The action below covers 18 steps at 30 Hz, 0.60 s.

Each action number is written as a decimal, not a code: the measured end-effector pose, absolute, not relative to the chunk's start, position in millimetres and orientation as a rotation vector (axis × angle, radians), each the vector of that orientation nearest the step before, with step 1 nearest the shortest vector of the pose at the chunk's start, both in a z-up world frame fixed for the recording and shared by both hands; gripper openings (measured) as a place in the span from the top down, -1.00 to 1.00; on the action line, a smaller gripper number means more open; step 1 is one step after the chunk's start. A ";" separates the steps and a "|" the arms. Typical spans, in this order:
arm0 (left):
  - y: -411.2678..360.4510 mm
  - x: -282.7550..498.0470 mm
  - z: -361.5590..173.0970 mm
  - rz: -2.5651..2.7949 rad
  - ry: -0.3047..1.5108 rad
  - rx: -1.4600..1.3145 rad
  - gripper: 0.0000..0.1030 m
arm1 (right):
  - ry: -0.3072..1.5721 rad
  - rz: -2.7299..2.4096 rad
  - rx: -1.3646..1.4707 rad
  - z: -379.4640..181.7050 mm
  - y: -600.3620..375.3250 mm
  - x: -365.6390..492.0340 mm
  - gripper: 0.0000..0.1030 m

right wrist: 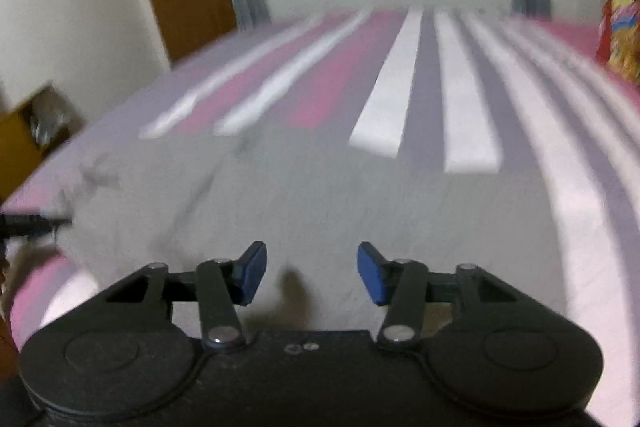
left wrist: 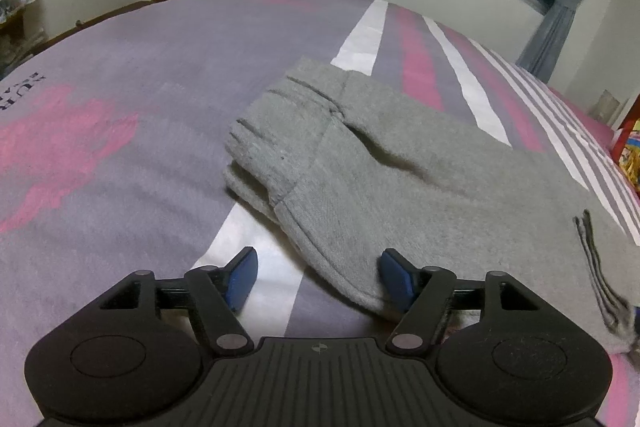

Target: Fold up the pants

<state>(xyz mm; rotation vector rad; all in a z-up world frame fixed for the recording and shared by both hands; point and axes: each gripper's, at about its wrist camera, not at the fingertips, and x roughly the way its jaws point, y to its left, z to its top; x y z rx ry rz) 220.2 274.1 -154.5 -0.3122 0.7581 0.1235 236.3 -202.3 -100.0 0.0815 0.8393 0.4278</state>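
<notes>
Here, grey pants [left wrist: 400,187] lie folded on a bed [left wrist: 120,75] with a purple, pink and white striped cover, their ribbed cuffs [left wrist: 272,131] stacked toward the far left. The left gripper [left wrist: 318,277] sits low at the near edge, blue pads spread wide with a fold of cloth between them, not pinched. The right gripper [right wrist: 312,273], blurred, hovers over the grey fabric with its fingers spread apart too.

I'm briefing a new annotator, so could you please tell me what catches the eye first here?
The grey pants lie partly folded on the pink, grey and white striped bedspread, cuffs stacked toward the far side. The left gripper is open at their near edge, and the right gripper is open over the grey cloth.
</notes>
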 end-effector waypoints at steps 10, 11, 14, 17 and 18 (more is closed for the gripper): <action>274.5 221.0 -152.7 0.123 0.771 -0.310 -0.37 | 0.797 0.482 -0.005 -96.7 -165.5 233.4 0.22; 275.1 220.7 -153.0 0.121 0.770 -0.312 -0.37 | 0.761 0.457 0.009 -89.6 -177.1 229.9 0.20; 275.2 222.0 -153.9 0.118 0.771 -0.311 -0.40 | 0.685 0.344 0.042 -78.0 -220.1 218.6 0.20; 273.6 222.6 -153.9 0.119 0.771 -0.299 -0.46 | 0.719 0.163 0.036 -87.6 -267.9 228.5 0.16; 272.4 222.6 -152.6 0.123 0.768 -0.297 -0.46 | 0.810 0.145 0.058 -99.0 -281.3 238.4 0.17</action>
